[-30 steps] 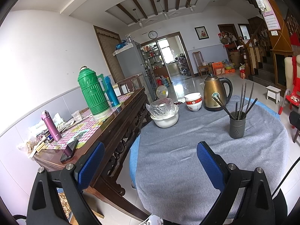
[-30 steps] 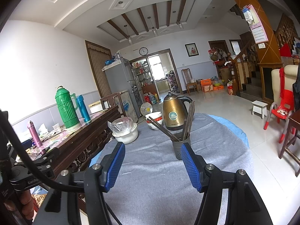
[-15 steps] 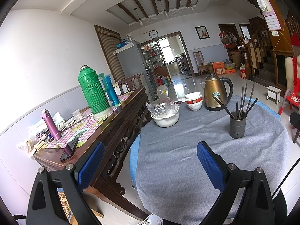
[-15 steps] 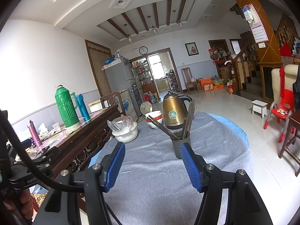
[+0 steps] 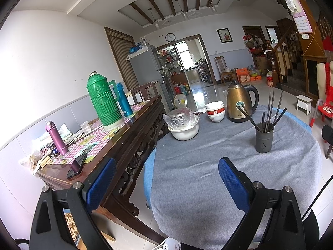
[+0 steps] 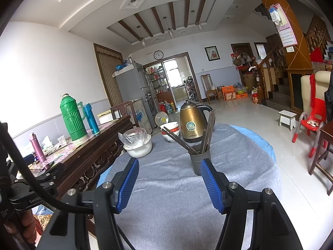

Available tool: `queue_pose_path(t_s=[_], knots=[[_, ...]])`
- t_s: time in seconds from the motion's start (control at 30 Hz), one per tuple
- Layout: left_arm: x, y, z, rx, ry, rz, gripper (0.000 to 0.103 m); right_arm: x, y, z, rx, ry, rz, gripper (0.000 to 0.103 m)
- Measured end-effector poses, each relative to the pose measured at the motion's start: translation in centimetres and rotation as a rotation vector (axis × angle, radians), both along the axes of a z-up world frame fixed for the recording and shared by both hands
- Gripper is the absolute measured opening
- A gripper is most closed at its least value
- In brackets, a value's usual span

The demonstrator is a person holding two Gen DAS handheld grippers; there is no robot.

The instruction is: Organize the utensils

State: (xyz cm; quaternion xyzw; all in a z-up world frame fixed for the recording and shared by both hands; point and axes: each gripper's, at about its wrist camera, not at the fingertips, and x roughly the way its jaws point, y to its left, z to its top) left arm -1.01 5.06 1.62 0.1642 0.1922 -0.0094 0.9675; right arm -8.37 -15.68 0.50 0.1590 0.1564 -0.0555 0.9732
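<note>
Hovering over the grey-clothed round counter (image 6: 177, 200), both hand-held grippers, left (image 5: 166, 179) and right (image 6: 168, 179), gape wide and empty. Dark grey perforated holder (image 6: 200, 162) of dark chopsticks (image 6: 209, 131) sits just ahead of the right one, brass-coloured kettle (image 6: 190, 123) behind.

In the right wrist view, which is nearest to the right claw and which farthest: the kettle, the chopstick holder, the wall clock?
From the right claw:
1. Chopstick holder, just ahead, by the right finger.
2. Kettle, behind the holder on the table.
3. Wall clock, far back above the doorway.
</note>
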Motion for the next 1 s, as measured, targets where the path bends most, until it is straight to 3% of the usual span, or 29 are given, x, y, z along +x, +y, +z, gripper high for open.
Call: queue_pose_path(t_s=[0.67,1.0], knots=[[0.1,0.1,-0.3,-0.005,0.003,-0.001,0.099,0.0,-0.2,-0.1,0.006,-0.003,-0.01,0.066],[1.4,-2.1,-0.8,-0.019,0.027,-0.022,0.099,0.0,-0.9,0.4,-0.024,-0.013,-0.044,0.066]])
